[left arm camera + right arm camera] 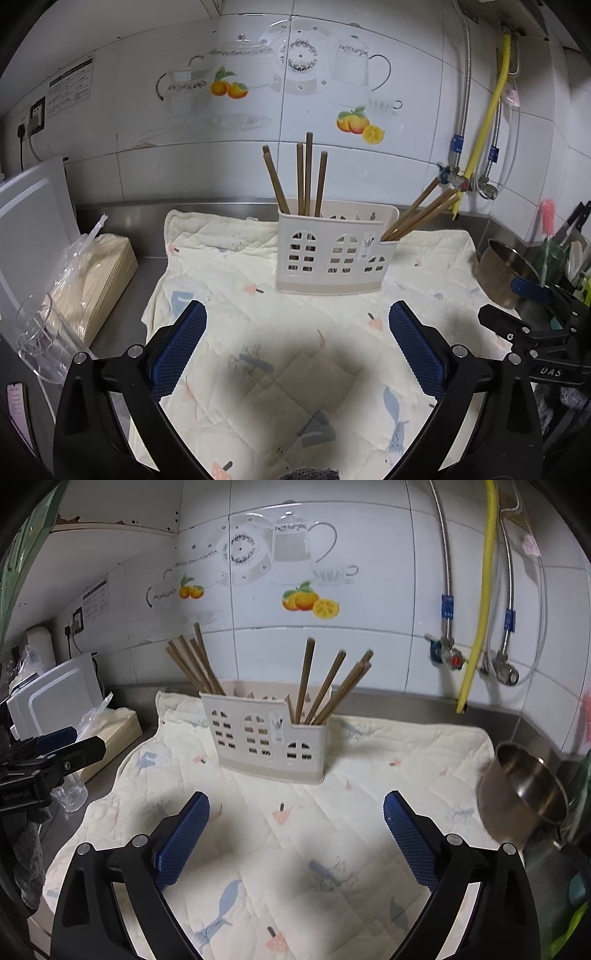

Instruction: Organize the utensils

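Note:
A cream plastic utensil holder (332, 254) (269, 738) with arched cut-outs stands on a quilted cloth (258, 369) (295, 849). Brown chopsticks stand in its left compartment (304, 177) (192, 664) and lean in its right compartment (421, 214) (328, 686). My left gripper (297, 314) hangs open over the cloth in front of the holder, nothing between its blue pads. My right gripper (295, 805) is also open and empty, a little nearer the holder's right end. Each gripper shows at the edge of the other's view: right gripper (535, 332), left gripper (48, 760).
A steel pot (506, 273) (524, 794) sits at the cloth's right edge. A bagged stack of pale wooden sticks (99, 273) and a clear plastic cup (44, 339) lie left. A white board (33, 206) leans at the left wall. Pipes and valves (469, 177) run down the tiled wall.

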Tool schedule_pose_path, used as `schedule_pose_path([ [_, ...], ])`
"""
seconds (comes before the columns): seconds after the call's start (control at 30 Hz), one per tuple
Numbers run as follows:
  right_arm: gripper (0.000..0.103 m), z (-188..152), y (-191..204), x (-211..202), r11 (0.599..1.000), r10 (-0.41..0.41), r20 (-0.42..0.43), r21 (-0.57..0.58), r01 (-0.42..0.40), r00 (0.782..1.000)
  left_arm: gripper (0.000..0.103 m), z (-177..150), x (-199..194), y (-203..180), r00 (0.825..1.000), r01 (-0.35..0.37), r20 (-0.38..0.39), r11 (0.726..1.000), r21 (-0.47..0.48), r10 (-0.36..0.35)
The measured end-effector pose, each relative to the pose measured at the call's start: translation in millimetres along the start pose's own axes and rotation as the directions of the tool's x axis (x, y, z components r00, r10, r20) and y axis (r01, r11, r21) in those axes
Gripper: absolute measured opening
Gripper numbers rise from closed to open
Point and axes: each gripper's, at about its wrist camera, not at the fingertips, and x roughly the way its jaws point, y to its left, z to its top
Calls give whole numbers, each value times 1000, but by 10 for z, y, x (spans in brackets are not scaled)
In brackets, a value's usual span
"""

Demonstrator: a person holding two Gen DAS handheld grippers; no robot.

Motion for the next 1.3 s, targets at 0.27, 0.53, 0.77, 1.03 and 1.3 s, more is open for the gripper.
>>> schedule_pose_path([
  [0.27,94,-87,2,-8,1000,3,-10,21,-3,1000,98,-84,-63,23,1000,-15,3,1000,5,15],
  [0.53,94,-97,-3,-18,1000,1,-8,24,-1,1000,98,-92,-56,43,1000,-20,-1,1000,4,20],
  [0.77,94,-101,-8,-30,1000,3,-8,27,-3,1000,98,-102,-52,41,999,-33,-9,999,7,33],
  [1.03,94,-104,2,-24,1000,7,-12,27,-6,1000,98,-124,-33,7,999,-30,-21,999,22,30],
  [1.3,94,-115,12,1,999,11,-19,31,-10,1000,98,-137,-21,-11,999,-29,-28,999,27,30],
])
